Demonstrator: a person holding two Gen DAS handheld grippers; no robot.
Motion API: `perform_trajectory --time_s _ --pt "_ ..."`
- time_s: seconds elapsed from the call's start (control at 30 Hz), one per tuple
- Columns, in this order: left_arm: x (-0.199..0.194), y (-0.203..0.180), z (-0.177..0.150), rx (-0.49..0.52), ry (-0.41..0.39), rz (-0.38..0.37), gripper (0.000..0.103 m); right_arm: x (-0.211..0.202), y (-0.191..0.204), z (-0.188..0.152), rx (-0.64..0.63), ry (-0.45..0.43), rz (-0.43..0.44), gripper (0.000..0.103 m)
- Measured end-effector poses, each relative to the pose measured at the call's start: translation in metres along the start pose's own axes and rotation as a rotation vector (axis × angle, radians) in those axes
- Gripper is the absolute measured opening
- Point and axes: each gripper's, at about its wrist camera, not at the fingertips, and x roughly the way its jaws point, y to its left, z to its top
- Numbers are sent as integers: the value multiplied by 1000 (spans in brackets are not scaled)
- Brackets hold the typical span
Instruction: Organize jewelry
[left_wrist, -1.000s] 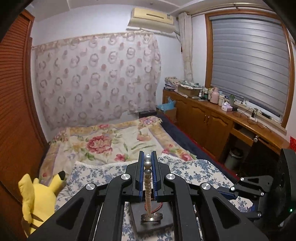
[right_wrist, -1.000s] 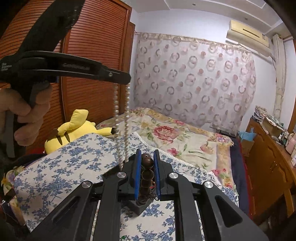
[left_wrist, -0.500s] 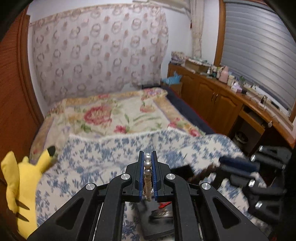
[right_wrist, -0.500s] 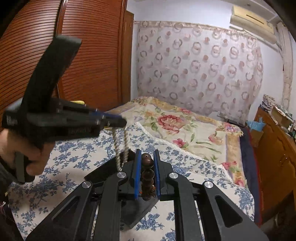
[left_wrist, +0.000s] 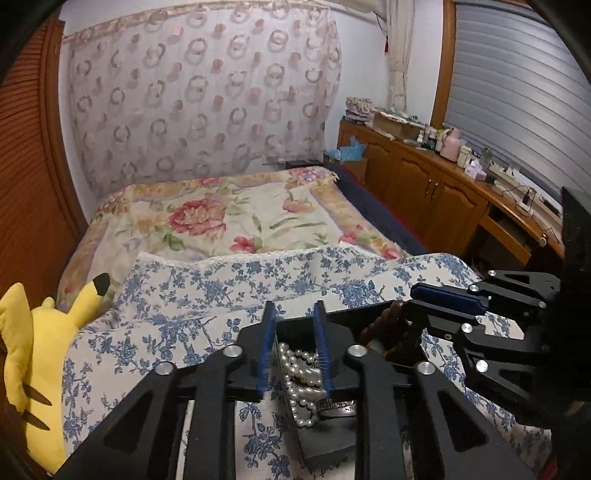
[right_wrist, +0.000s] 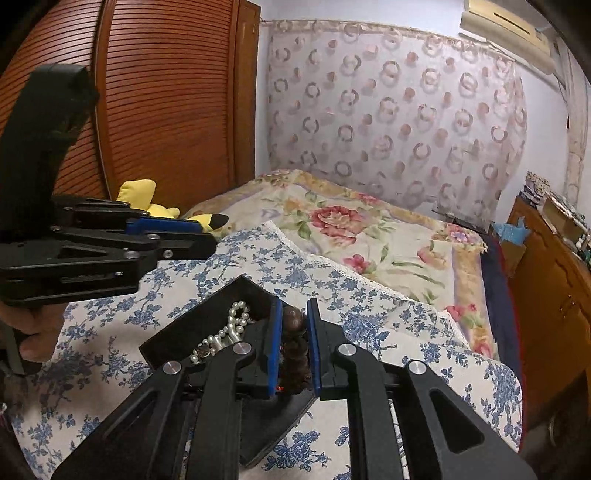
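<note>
A white pearl necklace (left_wrist: 301, 380) lies heaped in a shallow black tray (left_wrist: 325, 439) on the blue-flowered cloth. My left gripper (left_wrist: 294, 310) hovers just over it with its jaws opening; the pads are off the pearls. In the right wrist view the pearl necklace (right_wrist: 232, 325) sits in the tray (right_wrist: 192, 325), with the left gripper (right_wrist: 210, 234) above and to the left. My right gripper (right_wrist: 293, 314) is shut on a brown wooden bead bracelet (right_wrist: 293, 321), which hangs over the tray's near side. The right gripper (left_wrist: 439, 299) and bracelet (left_wrist: 384, 321) also show at the right of the left wrist view.
A silver metal piece (left_wrist: 338, 404) lies in the tray beside the pearls. A yellow plush toy (left_wrist: 33, 350) rests at the cloth's left edge. Beyond is a flowered bedspread (left_wrist: 229, 218). A wooden cabinet (left_wrist: 443, 199) runs along the right, a slatted wardrobe (right_wrist: 166, 110) along the left.
The left gripper came down with the pearls hanging from it, then parted its jaws, and the pearls now lie in the tray. The right gripper sank toward the tray, still gripping the brown beads.
</note>
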Motion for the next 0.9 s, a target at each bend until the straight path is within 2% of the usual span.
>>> perform_trajectory --time_s 0.13,0.3,0.7,0.9 --pt "-15 -3 -9 11 -16 5 27 -9 -1 0 9 -14 -12 15" --pt "-33 -10 -29 29 -24 11 27 -27 -1 -5 24 -27 -10 15" --pt "-70 -24 -95 34 -4 4 28 -87 17 -55 63 -38 2 15" --pt "-74 -31 -125 22 33 -16 30 -115 29 -84 80 -31 5 15"
